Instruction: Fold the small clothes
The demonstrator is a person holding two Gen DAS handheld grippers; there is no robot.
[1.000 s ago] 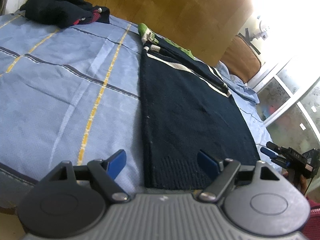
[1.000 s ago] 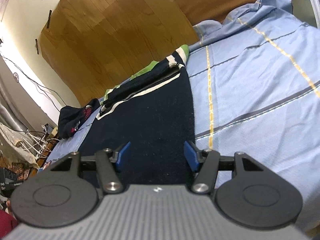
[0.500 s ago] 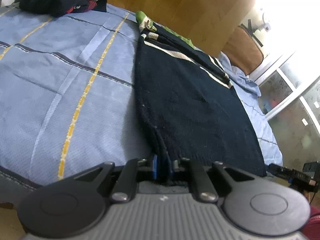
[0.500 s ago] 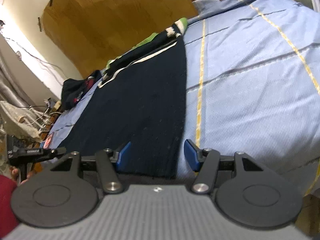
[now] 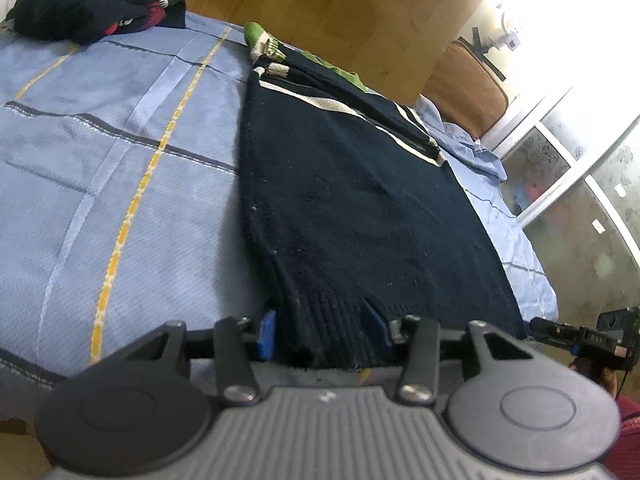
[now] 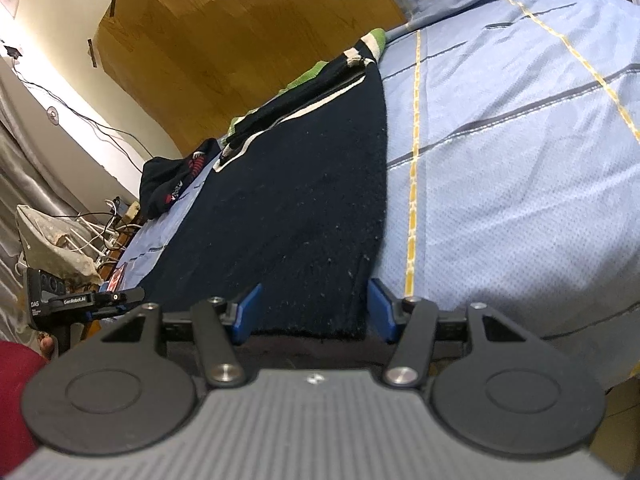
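Observation:
A dark navy knit sweater (image 5: 360, 208) with white and green trim lies flat on the blue striped bed sheet (image 5: 100, 168). My left gripper (image 5: 324, 336) is at the sweater's near left hem corner; its blue pads (image 5: 267, 334) stand apart with the ribbed hem bunched between them. My right gripper (image 6: 314, 314) is open at the near right hem corner of the sweater (image 6: 300, 200), its blue pads (image 6: 382, 314) on either side of the hem. The right gripper also shows in the left wrist view (image 5: 580, 338), and the left gripper in the right wrist view (image 6: 100, 298).
A crumpled dark garment with red marks (image 5: 88, 4) lies at the far corner of the bed. A wooden headboard (image 5: 340, 8) and a brown pillow (image 5: 468, 88) stand beyond. Glass doors (image 5: 580, 200) are to the right. Cables and clutter (image 6: 80, 220) lie beside the bed.
My left gripper shut on the hem corner half a second ago and has since opened partway, with the hem still between the pads. My right gripper has moved in to the hem, still open.

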